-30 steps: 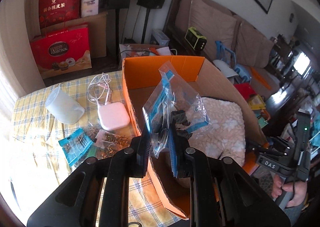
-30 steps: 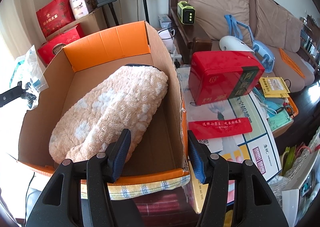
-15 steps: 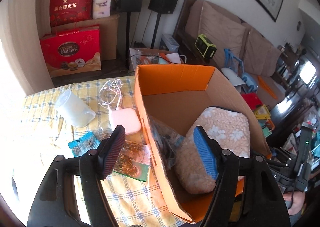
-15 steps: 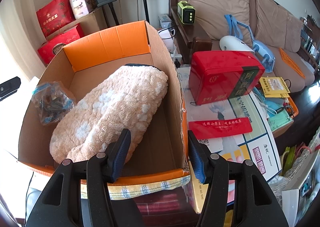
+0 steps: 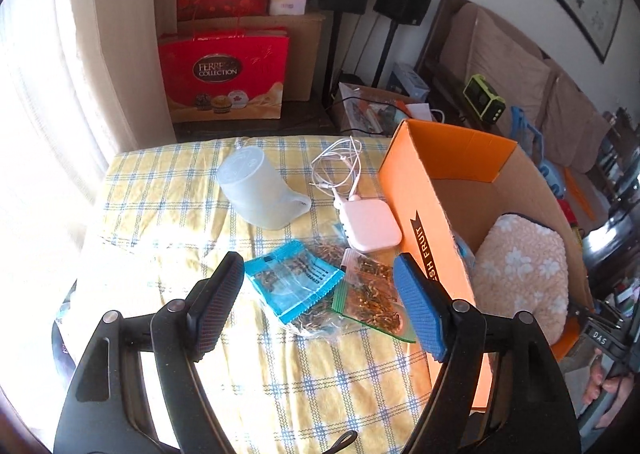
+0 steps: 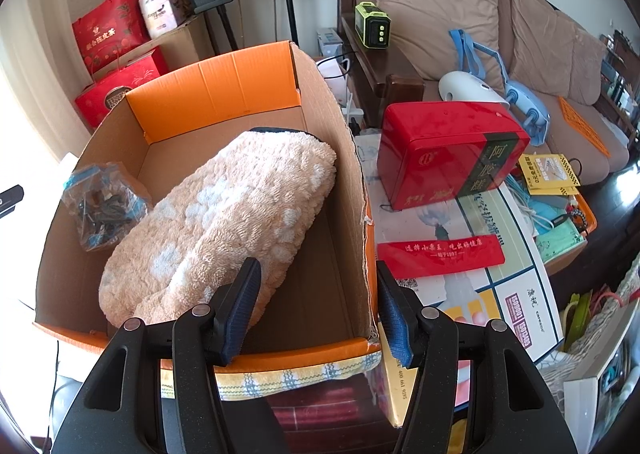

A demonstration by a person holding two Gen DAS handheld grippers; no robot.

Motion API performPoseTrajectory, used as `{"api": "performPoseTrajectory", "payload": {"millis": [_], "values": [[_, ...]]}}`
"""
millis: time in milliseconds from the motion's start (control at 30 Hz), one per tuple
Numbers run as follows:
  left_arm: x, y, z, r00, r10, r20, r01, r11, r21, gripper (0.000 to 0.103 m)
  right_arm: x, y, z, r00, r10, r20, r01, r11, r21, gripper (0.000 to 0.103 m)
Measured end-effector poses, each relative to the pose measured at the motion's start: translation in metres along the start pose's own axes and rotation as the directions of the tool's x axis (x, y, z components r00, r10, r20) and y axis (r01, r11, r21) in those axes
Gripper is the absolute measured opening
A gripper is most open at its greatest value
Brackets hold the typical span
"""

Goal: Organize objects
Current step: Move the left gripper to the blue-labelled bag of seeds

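Left gripper (image 5: 320, 310) is hovering over the checked tablecloth (image 5: 168, 190); jaws are opening, pads touching nothing; a blue-edged clear packet (image 5: 294, 280) and a green-edged bag of brown bits (image 5: 374, 304) are lying on the cloth between them, the two overlapping; pink square device (image 5: 370, 224) with its white cable (image 5: 340, 170) is sitting at 12 o'clock of the bags, just beside the box wall; frosted plastic jug (image 5: 256, 192) is lying on its side at 11 o'clock.

Right gripper (image 6: 316, 310) is standing with jaws apart, gripping nothing; it is straddling the near right corner of the orange cardboard box (image 6: 216, 86), left pad inside, right pad outside; fluffy peach cushion (image 6: 224, 222) is filling the box middle, at 11 o'clock of the pads; clear bag of dark parts (image 6: 102, 208) is resting inside against the left wall, touching the cushion; red tin (image 6: 448, 152) is sitting outside the box at 1 o'clock.
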State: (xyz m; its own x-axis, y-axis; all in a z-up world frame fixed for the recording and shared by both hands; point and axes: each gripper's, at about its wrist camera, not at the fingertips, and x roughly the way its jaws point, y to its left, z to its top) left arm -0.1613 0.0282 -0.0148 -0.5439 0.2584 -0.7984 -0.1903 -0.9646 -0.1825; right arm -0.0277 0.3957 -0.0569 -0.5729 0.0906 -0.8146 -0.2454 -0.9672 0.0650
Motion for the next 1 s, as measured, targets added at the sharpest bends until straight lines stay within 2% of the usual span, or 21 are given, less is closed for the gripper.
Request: {"api": "performPoseTrajectory", "payload": {"millis": [67,200,467,533,600,833,1000], "values": [[0.006,0.006,-0.003,0.999,-0.021,-0.029,0.02,1.0,-0.008,0.074,0.0,0.0,0.0,1.0,-0.001,0.0,0.001,1.0,-0.001,0.059],[0.018,0.017,-0.009,0.998,-0.004,-0.062,0.002,0.999,-0.035,0.074,0.0,0.0,-0.001,1.0,-0.004,-0.001,0.004,1.0,-0.001,0.059],[0.051,0.045,-0.016,0.988,-0.012,-0.154,-0.013,0.987,-0.158,0.072,0.0,0.0,-0.001,1.0,-0.003,-0.001,0.003,1.0,-0.001,0.059],[0.057,0.049,-0.017,0.983,-0.045,-0.177,0.011,0.982,-0.186,0.066,0.0,0.0,-0.001,1.0,-0.003,-0.001,0.003,1.0,-0.001,0.059],[0.062,0.051,-0.019,0.977,-0.078,-0.196,0.037,0.978,-0.205,0.052,0.0,0.0,-0.001,1.0,-0.003,-0.001,0.003,1.0,-0.001,0.059],[0.066,0.043,-0.021,0.971,-0.114,-0.212,0.069,0.975,-0.21,0.039,0.001,0.0,-0.001,1.0,-0.009,0.0,0.009,1.0,-0.002,0.059],[0.069,0.042,-0.021,0.965,-0.14,-0.22,0.088,0.969,-0.229,0.018,0.001,0.001,-0.001,1.0,-0.01,-0.001,0.01,1.0,-0.002,0.059]]}}
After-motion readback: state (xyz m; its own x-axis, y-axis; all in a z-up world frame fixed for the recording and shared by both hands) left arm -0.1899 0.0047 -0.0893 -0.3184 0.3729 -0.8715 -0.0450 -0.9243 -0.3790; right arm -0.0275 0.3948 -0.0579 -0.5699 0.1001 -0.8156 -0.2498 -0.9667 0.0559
